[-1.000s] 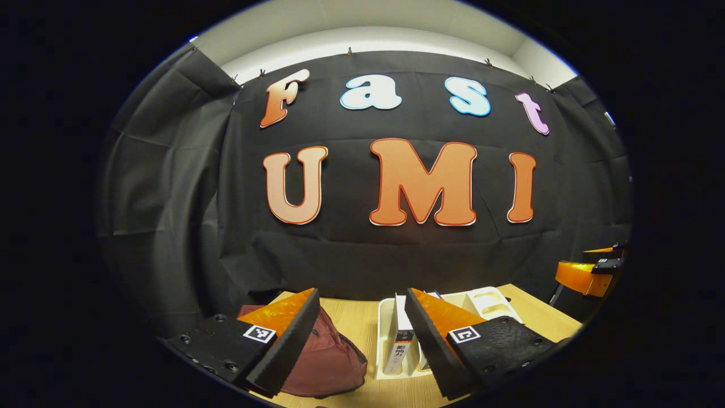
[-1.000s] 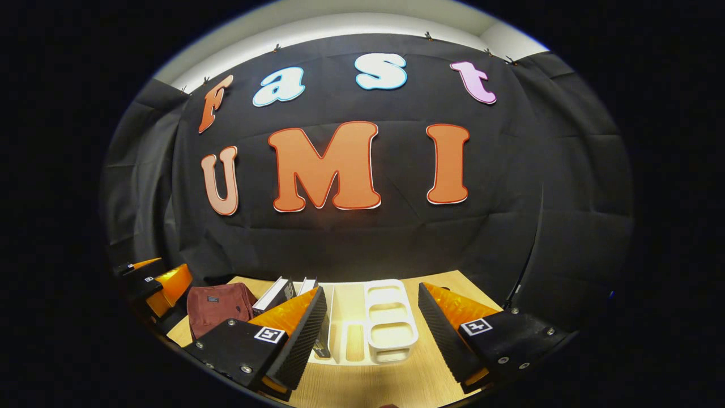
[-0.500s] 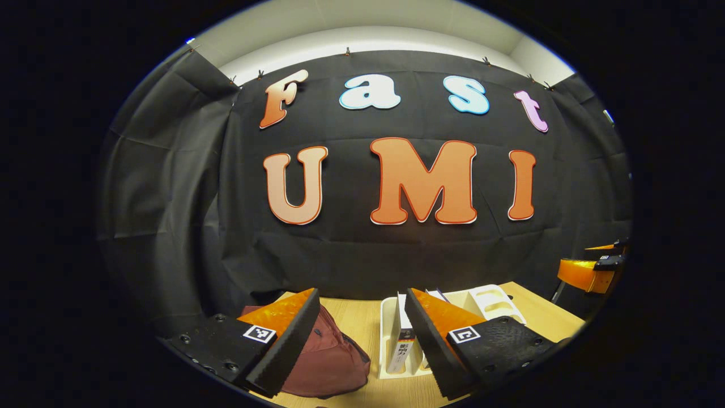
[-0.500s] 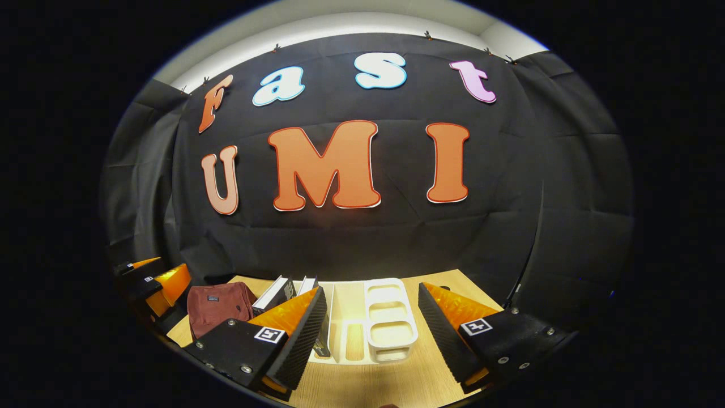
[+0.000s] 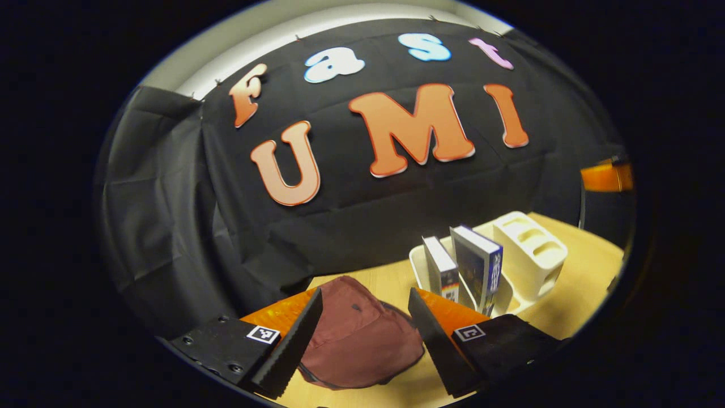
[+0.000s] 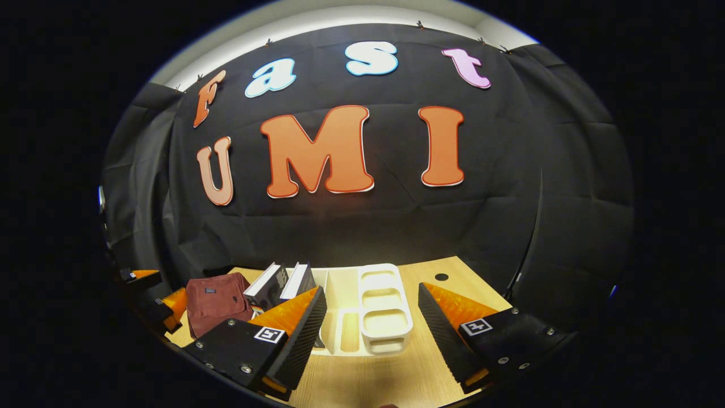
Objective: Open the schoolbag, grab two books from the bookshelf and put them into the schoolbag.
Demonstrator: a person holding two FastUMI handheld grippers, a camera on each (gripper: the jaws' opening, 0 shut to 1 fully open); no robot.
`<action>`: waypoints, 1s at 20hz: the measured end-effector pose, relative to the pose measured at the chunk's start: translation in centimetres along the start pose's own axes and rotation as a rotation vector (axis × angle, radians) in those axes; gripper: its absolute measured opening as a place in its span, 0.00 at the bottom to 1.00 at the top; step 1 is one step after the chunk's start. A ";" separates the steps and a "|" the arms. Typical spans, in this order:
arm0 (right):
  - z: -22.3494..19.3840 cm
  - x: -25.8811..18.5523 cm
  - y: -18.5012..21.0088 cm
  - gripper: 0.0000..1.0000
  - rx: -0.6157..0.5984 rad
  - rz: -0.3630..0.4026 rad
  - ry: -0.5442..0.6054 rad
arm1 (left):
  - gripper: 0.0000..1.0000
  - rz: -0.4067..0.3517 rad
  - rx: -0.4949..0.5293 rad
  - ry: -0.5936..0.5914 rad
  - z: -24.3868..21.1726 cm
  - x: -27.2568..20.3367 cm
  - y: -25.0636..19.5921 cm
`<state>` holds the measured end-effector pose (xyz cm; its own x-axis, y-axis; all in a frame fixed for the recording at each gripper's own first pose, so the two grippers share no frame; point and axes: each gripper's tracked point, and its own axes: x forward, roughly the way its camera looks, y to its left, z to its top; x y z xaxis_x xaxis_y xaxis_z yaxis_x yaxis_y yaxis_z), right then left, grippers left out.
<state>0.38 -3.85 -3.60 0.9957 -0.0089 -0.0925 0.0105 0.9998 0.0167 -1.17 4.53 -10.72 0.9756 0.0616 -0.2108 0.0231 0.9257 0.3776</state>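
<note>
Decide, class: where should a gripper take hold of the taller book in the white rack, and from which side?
Grip the taller book by its top edge, coming from above. It leans in the white rack, top clear, beside a shorter book.

The left gripper (image 5: 362, 334) has swung and tilted, so its view now rolls and looks down on the maroon schoolbag (image 5: 359, 340), framed between its spread fingers. Two books (image 5: 470, 269) now stand clear, far right of it. The right gripper (image 6: 371, 334) has dipped slightly, bookshelf (image 6: 376, 309) sitting higher.
</note>
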 end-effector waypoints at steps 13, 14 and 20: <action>-2.9 0.2 -6.8 0.97 -0.112 -0.121 0.120 | 0.98 -0.159 0.394 0.415 -21.8 4.8 -7.0; -3.1 0.3 -6.9 0.97 -0.129 -0.121 0.128 | 0.98 -0.159 0.390 0.431 -22.4 5.4 -6.9; -3.8 0.9 -5.0 0.97 -0.144 -0.087 0.153 | 0.98 -0.144 0.400 0.507 -25.0 7.7 -5.6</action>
<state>0.91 -8.78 -7.53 0.9658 -0.1033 -0.2379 0.0715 0.9877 -0.1388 0.71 9.20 -36.98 0.7354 0.2065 -0.6455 0.3202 0.7336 0.5994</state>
